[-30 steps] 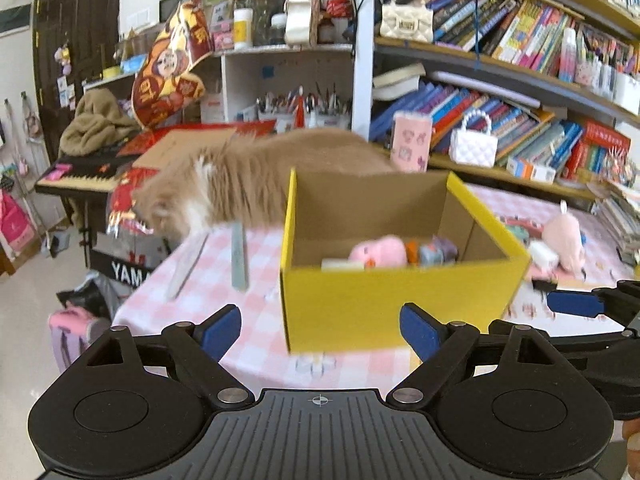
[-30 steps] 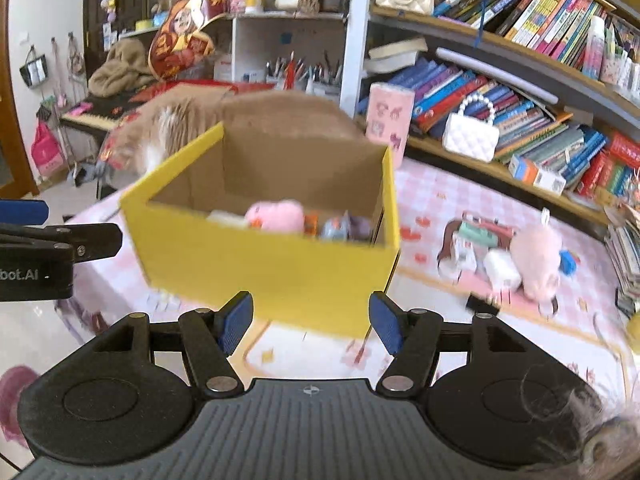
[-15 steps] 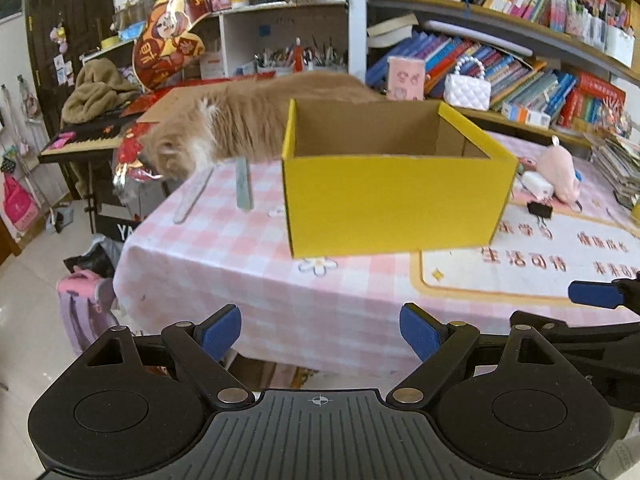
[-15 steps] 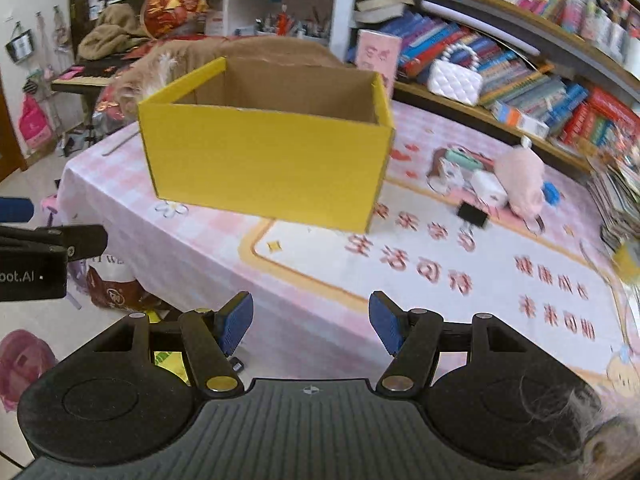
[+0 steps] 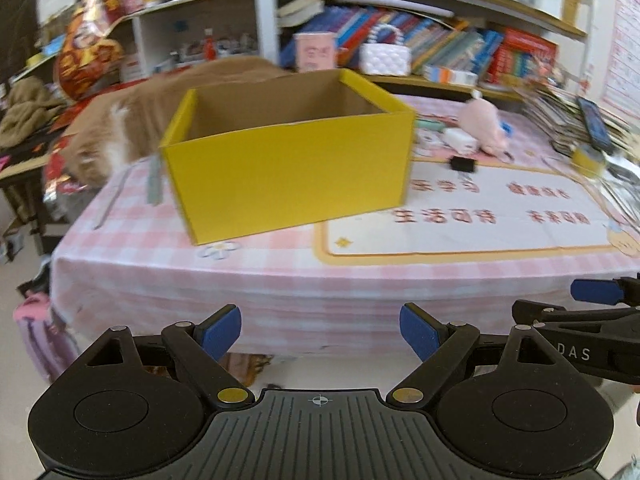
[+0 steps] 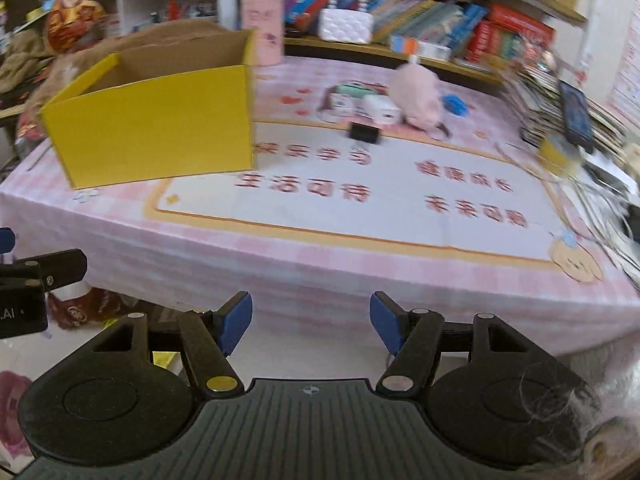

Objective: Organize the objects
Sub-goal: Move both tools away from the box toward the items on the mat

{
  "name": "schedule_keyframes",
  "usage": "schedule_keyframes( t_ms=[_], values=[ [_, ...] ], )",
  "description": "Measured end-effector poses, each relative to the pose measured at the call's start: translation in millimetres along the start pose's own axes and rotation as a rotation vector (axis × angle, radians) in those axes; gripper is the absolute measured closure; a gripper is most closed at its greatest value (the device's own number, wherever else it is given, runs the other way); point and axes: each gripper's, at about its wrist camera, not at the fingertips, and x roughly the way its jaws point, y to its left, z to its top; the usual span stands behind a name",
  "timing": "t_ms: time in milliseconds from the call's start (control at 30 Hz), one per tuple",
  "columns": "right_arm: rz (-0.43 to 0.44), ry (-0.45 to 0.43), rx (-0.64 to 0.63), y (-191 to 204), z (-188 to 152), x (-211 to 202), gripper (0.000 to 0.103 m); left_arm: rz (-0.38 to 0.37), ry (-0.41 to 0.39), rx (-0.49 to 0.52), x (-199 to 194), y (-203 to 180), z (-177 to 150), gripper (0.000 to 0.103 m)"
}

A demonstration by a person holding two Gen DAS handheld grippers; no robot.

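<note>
A yellow cardboard box [image 5: 288, 172] [image 6: 156, 132] stands on the pink checked table, at its left part; its inside is hidden from here. Behind it to the right lie a pink plush pig [image 5: 482, 124] [image 6: 416, 96], a white block [image 6: 382, 110], a small blue piece [image 6: 456, 105] and a black binder clip [image 5: 464, 164] [image 6: 365, 133]. My left gripper [image 5: 320, 330] hangs open below the table's front edge with nothing between its fingers. My right gripper [image 6: 311, 322] is also off the table's front, open and empty.
An orange cat [image 5: 116, 136] lies behind the box at the table's left. A white mat with red characters [image 6: 360, 192] covers the middle. Stacked books with a phone [image 6: 576, 114] sit at the right edge. Bookshelves [image 5: 440, 52] line the back wall.
Both grippers have pulled back and down from the yellow box to below the table's front edge. The box's inside has dropped out of sight. Both stay empty.
</note>
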Motion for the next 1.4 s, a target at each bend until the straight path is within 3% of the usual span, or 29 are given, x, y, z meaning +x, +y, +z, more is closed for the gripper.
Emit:
schedule_keyframes(
  t_ms=[600,1000,1400],
  values=[
    [-0.156,0.016,0.127,-103,12,15,0.037,-0.182,0.008,0.143,51,-101,51,0.014],
    [-0.139,0.045,0.139,-160,43,54,0.036,-0.175,0.057,0.128,97,-148,83,0.014],
    [-0.103,0.01,0.141,-202,83,90,0.037,-0.113,0.056,0.086,132,-178,119,0.015]
  ],
)
